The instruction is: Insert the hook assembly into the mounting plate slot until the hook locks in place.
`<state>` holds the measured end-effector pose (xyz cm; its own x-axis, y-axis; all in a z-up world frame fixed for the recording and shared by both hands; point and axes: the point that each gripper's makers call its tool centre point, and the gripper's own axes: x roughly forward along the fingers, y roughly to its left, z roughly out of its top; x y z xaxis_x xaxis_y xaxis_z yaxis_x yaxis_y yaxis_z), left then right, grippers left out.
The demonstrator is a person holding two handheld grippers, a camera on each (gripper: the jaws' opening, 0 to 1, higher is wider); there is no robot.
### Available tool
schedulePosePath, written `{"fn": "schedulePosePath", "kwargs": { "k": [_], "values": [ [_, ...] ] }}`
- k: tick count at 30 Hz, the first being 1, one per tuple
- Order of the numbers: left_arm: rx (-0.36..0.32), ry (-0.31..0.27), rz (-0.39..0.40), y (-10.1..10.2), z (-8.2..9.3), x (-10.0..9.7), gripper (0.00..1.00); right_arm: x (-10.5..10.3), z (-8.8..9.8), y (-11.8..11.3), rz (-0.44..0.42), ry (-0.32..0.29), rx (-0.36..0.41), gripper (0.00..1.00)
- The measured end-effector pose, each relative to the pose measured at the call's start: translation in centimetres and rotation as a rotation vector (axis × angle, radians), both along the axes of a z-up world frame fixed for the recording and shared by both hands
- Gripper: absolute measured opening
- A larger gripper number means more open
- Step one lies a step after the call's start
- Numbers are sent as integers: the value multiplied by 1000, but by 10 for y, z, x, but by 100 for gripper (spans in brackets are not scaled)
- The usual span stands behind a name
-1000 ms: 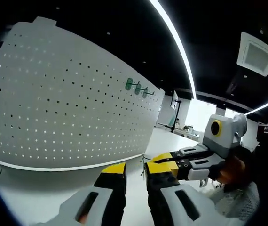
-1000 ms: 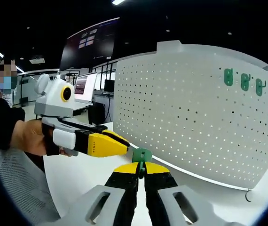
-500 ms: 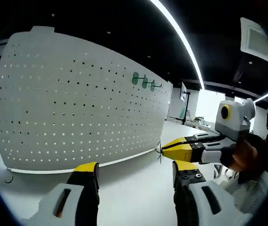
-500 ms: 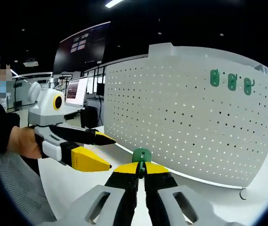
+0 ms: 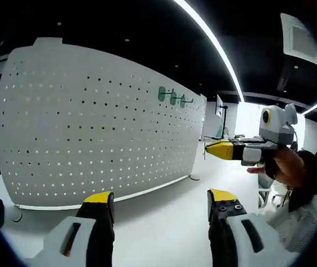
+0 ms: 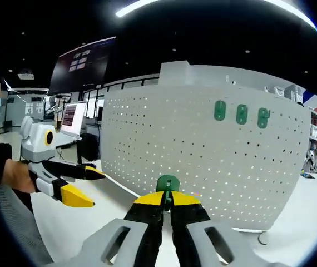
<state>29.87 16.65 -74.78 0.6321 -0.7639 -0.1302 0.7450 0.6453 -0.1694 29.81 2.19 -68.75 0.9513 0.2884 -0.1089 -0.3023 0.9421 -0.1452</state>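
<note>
- In left gripper view: my left gripper [image 5: 161,208] stands w/ jaws wide apart, nothing between them, over the white table [image 5: 158,222]. Pegboard [image 5: 92,122] upright ahead, three green hooks [image 5: 172,98] mounted near its top edge. Right gripper [image 5: 217,149] held up at right.
- In right gripper view: my right gripper [image 6: 167,201] is clamped narrow on the green hook assembly [image 6: 167,184], short of the pegboard [image 6: 203,150]. Left gripper [image 6: 83,181] at left, jaws spread.

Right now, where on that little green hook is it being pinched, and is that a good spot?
The right gripper is shut on the green hook at its lower end, from below. That seems sensible: the hook's rounded top stays free, facing the white pegboard.
</note>
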Motion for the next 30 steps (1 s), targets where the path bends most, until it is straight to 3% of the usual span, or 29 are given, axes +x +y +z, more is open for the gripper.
{"fn": "schedulePosePath", "kwargs": {
  "k": [6,17,30],
  "values": [
    [1,3,-4,-1,0,-1,69,10,44,-60,-127,-93,7,1],
    [-2,10,-12,-1,-1,-2,68,27,107,-111,-231,-207,-27,1],
    [11,28,-9,1,-8,0,66,75,121,-152,-307,-218,7,1]
  ]
}}
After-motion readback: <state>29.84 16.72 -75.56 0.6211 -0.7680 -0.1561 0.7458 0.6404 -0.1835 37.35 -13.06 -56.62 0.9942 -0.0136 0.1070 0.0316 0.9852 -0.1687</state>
